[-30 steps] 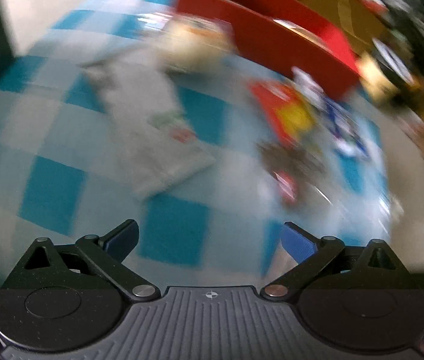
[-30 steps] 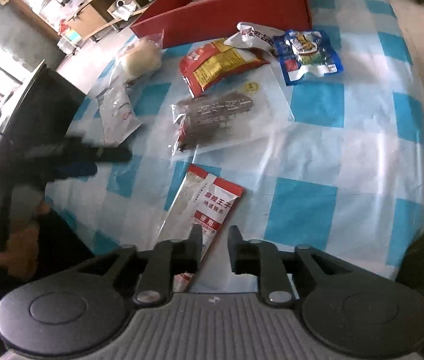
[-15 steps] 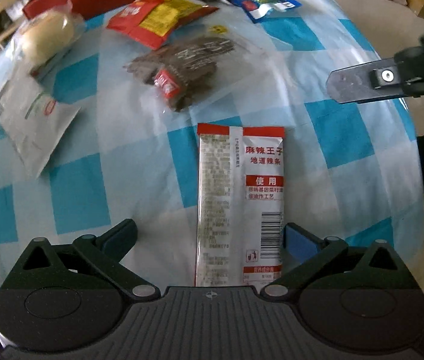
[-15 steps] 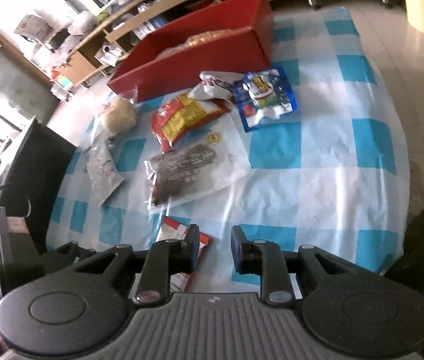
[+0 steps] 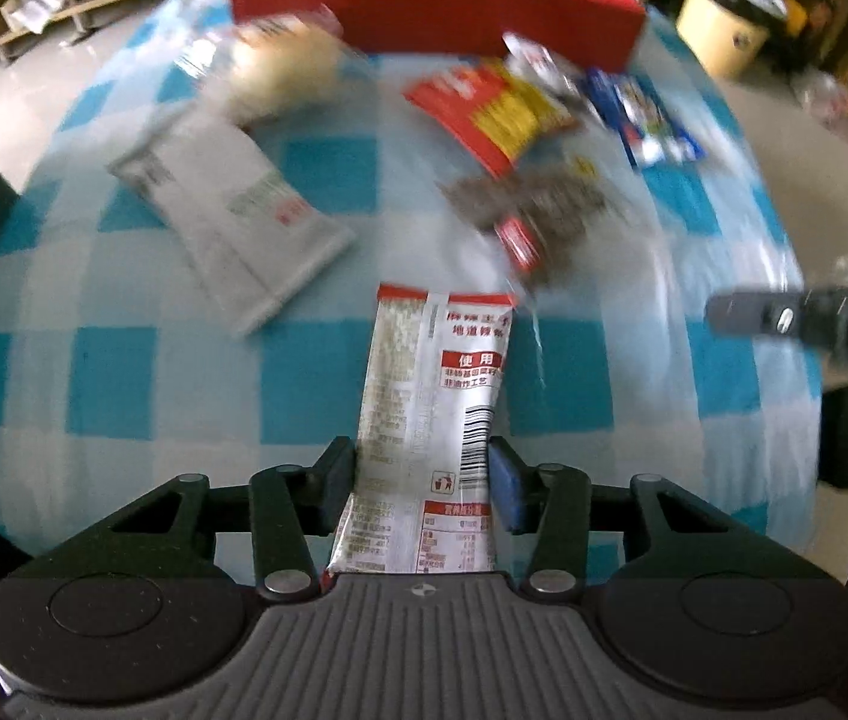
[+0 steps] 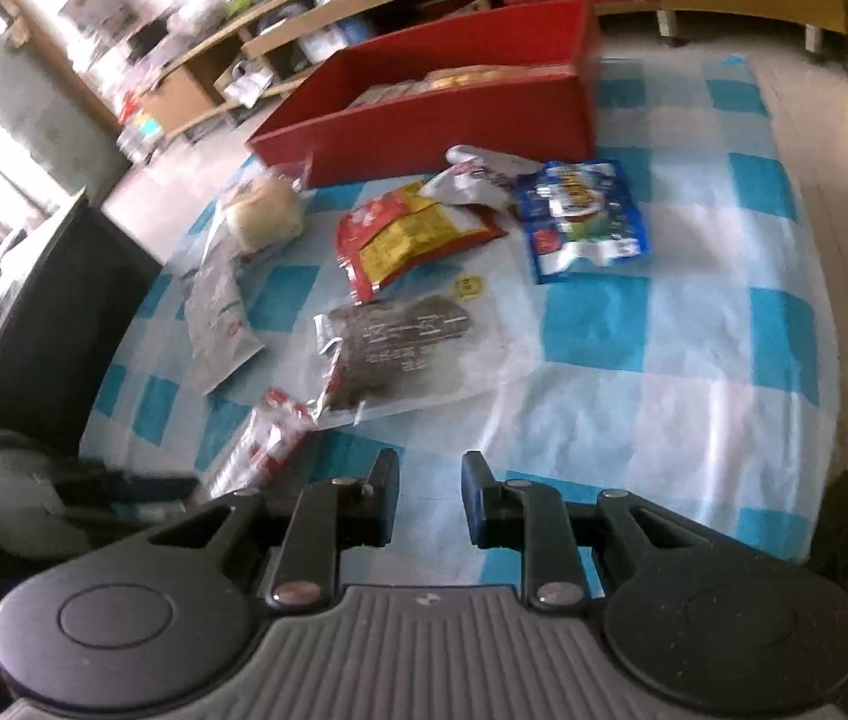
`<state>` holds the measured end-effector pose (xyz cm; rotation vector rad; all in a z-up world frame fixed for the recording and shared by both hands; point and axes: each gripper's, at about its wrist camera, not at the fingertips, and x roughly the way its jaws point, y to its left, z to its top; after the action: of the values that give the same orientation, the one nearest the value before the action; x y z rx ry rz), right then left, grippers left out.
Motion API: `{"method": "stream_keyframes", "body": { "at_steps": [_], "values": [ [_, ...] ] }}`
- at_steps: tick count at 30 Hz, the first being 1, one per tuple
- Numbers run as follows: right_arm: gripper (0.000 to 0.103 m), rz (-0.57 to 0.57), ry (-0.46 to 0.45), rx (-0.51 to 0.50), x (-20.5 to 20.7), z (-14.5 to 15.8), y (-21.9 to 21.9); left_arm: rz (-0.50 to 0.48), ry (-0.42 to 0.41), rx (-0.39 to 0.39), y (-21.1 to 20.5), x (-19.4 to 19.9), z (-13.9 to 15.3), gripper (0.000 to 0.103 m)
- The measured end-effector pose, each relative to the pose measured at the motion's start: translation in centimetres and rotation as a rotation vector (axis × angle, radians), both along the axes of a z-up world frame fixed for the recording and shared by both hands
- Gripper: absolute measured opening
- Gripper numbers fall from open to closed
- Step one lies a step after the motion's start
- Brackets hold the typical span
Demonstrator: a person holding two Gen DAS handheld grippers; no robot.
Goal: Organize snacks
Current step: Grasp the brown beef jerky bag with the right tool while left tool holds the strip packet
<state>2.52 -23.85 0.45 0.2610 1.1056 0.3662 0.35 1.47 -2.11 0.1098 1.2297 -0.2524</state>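
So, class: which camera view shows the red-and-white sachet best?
The left wrist view: the red-and-white sachet runs lengthwise between the left tool's fingers, print and barcode readable. The right wrist view shows only its blurred far end, beside the dark snack bag.

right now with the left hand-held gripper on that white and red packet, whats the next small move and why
Probably lift the packet clear of the cloth and carry it toward the red box. The left hand-held gripper has its fingers closed against both long edges of the packet, so the grasp looks made. The box sits open at the far side with snacks already inside. The right hand-held gripper holds nothing.
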Motion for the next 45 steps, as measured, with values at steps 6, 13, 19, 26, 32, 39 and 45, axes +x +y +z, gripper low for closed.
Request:
{"method": "stream_keyframes", "body": {
  "at_steps": [6, 13, 19, 26, 32, 39, 45],
  "values": [
    [0.035, 0.099, -0.012, -0.097, 3.6, -0.4, 2.2, 0.036, -0.025, -0.074, 1.1, 1.6, 0.7, 0.053],
    [0.045, 0.477, -0.084, -0.276, 7.5, -1.1, 7.0, 0.049, -0.008, -0.148, 2.6, 1.3, 0.1, 0.053],
    [0.053, 0.885, -0.09, -0.445, 8.5, -2.1, 10.7, 0.038, 0.02, -0.169, 3.6, 1.2, -0.2, 0.053],
    [0.084, 1.125, -0.061, -0.472, 11.3, -3.1, 12.2, 0.044, 0.1, -0.193, 3.5, 1.8, -1.9, 0.053],
    [0.092, 1.181, -0.02, -0.413, 12.2, -3.6, 13.1, 0.021, 0.137, -0.198, 2.9, 2.6, -3.0, 0.063],
    [0.103, 1.143, -0.121, -0.44, 10.1, -4.9, 12.6, -0.013, 0.106, -0.162, 1.0, 3.1, -3.3, 0.088],
    [0.092, 0.966, -0.067, -0.439, 9.9, -4.3, 11.3, -0.094, 0.061, -0.043, -1.3, 2.8, -3.9, 0.094]
  ]
}}
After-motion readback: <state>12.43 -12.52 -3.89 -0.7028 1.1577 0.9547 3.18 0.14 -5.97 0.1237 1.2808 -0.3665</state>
